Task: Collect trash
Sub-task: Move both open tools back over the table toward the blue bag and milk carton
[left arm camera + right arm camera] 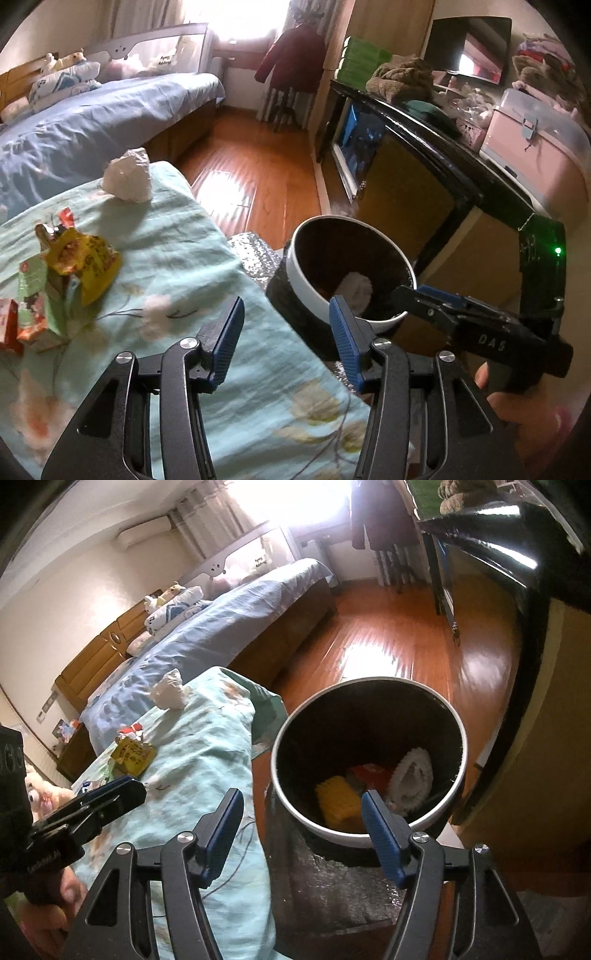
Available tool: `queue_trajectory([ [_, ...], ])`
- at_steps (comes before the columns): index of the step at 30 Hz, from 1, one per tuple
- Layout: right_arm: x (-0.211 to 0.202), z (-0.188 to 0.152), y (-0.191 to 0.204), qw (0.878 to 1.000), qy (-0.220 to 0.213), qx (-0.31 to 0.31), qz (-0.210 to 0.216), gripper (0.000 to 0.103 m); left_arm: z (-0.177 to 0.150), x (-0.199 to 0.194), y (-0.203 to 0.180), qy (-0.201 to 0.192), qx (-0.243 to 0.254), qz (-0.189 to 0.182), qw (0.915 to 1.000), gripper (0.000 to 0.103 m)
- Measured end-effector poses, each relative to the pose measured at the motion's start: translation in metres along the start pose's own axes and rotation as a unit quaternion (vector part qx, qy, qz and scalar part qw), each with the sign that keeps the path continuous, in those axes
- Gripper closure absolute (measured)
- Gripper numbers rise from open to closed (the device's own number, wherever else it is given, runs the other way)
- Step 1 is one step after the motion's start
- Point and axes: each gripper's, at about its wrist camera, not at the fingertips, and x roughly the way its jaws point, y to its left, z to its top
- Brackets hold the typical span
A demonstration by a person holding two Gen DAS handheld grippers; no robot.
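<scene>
Jaws on both the left gripper (284, 339) and right gripper (303, 834) gape empty. At centre frame the bin (369, 834) holds scraps; wrappers (74, 266) and crumpled tissue (127, 181) lie on the floral quilt (192, 258) at left.

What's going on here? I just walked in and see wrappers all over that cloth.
A person is collecting trash with a gripper in each hand. Both the left gripper and the right gripper are open and empty. The bin already holds a few pieces. A tissue wad and wrappers still lie on the green cloth beside it.
</scene>
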Motion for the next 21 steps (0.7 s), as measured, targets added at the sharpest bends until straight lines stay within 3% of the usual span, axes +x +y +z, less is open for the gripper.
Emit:
queue_trajectory([
  [9, 0.014, -0.011, 0.017, 1.000, 0.016, -0.009, 0.005, 0.035, -0.014, -0.003, 0.016, 0.014, -0.004, 0.001, 0.9999, 0.052],
  [21, 0.008, -0.018, 0.018, 1.000, 0.017, -0.014, -0.004, 0.035, -0.026, 0.005, 0.008, 0.025, -0.003, -0.017, 0.9995, 0.051],
])
